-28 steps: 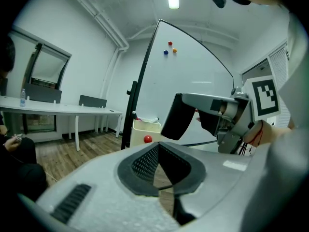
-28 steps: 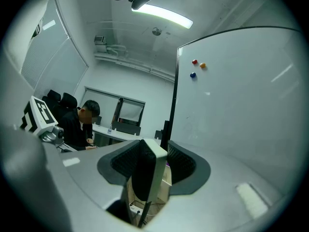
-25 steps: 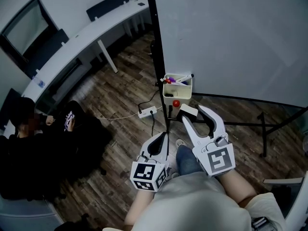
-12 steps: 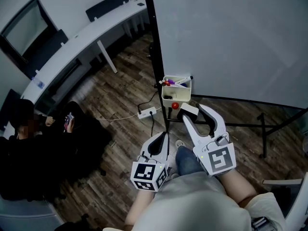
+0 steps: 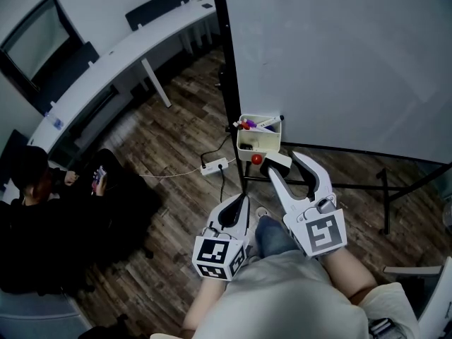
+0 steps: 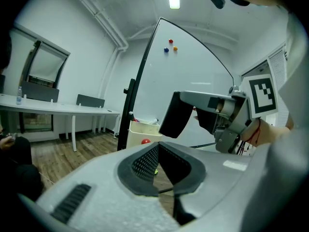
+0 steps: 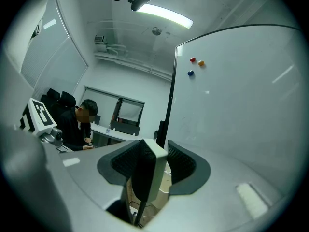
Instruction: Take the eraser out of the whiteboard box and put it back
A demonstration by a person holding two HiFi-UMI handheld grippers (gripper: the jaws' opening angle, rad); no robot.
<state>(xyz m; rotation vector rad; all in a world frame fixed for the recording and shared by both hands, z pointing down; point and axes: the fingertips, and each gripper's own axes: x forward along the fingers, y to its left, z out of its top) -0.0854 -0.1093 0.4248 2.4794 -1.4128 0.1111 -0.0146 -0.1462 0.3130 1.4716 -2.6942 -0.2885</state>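
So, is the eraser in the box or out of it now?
Out. The right gripper holds the eraser between its fingers, outside the box's rim.

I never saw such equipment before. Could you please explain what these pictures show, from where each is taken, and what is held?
A person holds one hand-operated tool in each hand. The head view looks down from a camera on the person's head; the two gripper views come from cameras riding on the tools, looking along their jaws. The right tool is closed on the eraser, close to the box of markers by the whiteboard. The left tool is shut and empty.
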